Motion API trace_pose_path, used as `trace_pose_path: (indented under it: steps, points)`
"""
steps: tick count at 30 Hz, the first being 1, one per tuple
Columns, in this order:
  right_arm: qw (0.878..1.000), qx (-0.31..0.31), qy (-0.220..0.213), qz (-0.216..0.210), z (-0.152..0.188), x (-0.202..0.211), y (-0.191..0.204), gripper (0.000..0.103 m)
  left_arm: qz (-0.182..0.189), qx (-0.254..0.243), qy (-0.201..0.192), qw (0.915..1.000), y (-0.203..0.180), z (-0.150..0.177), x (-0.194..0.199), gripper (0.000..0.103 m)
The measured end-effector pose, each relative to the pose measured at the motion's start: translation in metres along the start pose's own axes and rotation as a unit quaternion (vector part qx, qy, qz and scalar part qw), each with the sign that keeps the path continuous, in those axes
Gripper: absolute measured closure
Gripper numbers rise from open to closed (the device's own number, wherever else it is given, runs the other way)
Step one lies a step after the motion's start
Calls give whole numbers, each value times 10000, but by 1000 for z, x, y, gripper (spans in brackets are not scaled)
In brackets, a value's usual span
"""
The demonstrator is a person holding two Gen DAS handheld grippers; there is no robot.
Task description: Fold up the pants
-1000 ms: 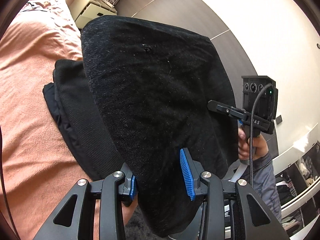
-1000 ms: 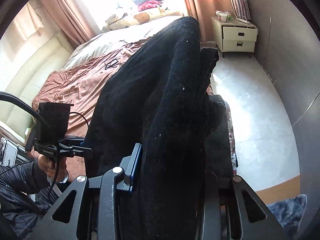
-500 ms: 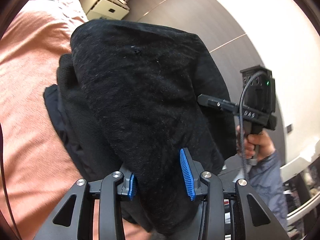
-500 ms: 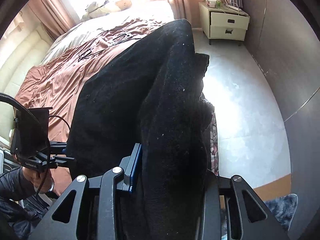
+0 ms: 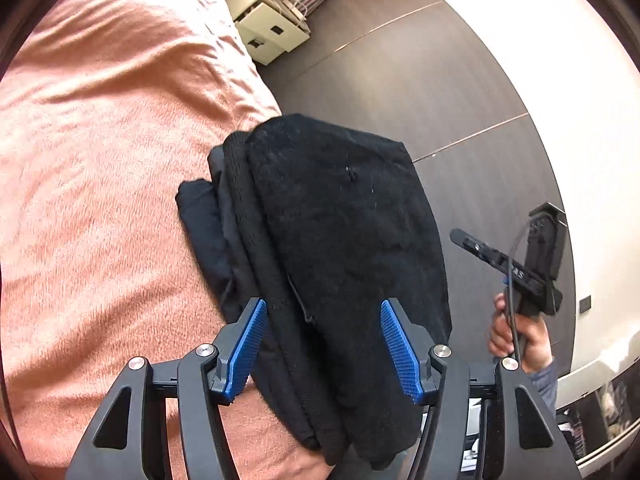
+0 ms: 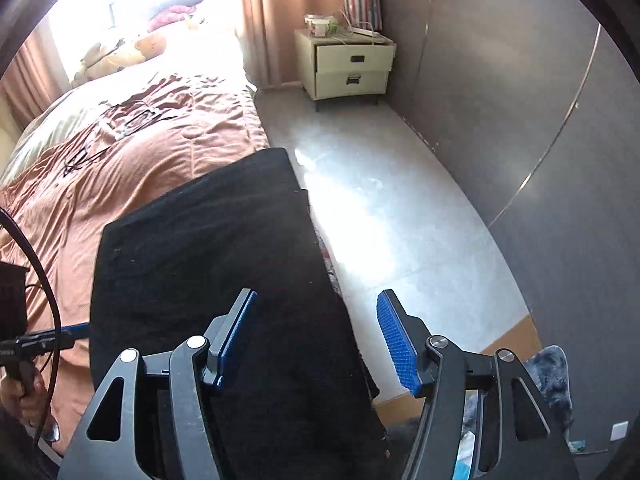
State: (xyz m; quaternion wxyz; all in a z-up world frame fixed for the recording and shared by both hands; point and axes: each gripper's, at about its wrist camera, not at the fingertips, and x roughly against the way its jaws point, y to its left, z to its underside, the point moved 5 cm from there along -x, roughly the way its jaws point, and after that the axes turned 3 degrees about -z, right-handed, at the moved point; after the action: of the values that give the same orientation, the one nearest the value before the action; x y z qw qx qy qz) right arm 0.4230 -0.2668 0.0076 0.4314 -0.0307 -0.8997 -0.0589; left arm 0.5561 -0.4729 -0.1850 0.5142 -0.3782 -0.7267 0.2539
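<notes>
The black pants [image 5: 340,232] lie folded in a thick stack on the pink-brown bedspread [image 5: 100,200], close to the bed's side edge. My left gripper [image 5: 323,308] stands over the near end, its jaws opening; the cloth lies between the blue pads [image 5: 246,340] but they do not press it. In the right wrist view the pants [image 6: 208,248] lie flat, and my right gripper [image 6: 318,298] hovers above their right edge, its jaws opening too and holding nothing. Each view shows the other gripper in a hand: the right gripper [image 5: 480,248] and the left gripper [image 6: 76,330].
A cream nightstand [image 6: 348,64] with a striped bag [image 6: 362,4] stands at the far wall. Pale floor [image 6: 400,220] runs between the bed and the dark grey wall panels [image 6: 520,100]. Cables [image 6: 120,128] and plush toys lie further up the bed. A fluffy rug [image 6: 552,376] sits near me.
Both grippers were shut on the lifted pants; now both have opened wide and the pants have dropped into a flat folded stack on the bed.
</notes>
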Motion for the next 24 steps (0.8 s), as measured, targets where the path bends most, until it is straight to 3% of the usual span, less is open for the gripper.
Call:
trace_pose_path:
  steps: [2, 4, 7, 9, 10, 11, 17, 24]
  points:
    - [9998, 179, -10, -34, 9, 9, 14, 45, -40, -15, 33, 10000, 4, -6, -3, 42]
    - [9998, 212, 64, -31, 18, 7, 23, 59, -61, 24, 63, 10000, 7, -11, -3, 42]
    - [9998, 86, 180, 85, 25, -4, 22, 66, -104, -23, 38, 9999, 5, -23, -7, 42]
    - [9998, 13, 144, 164, 25, -10, 17, 68, -122, -25, 35, 9999, 6, -27, -9, 51]
    - [9998, -49, 108, 147, 19, -12, 17, 68, -80, 31, 39, 10000, 8, -28, -9, 65]
    - [9998, -122, 78, 132, 15, -16, 19, 68, -88, 42, 47, 9999, 7, -31, -12, 70]
    - [9987, -413, 177, 258, -11, -51, 24, 76, -121, -31, 30, 9999, -3, -44, -18, 70]
    - [9975, -545, 411, 153, -40, -115, 28, 76, -171, 126, 71, 9997, 8, -46, -25, 70]
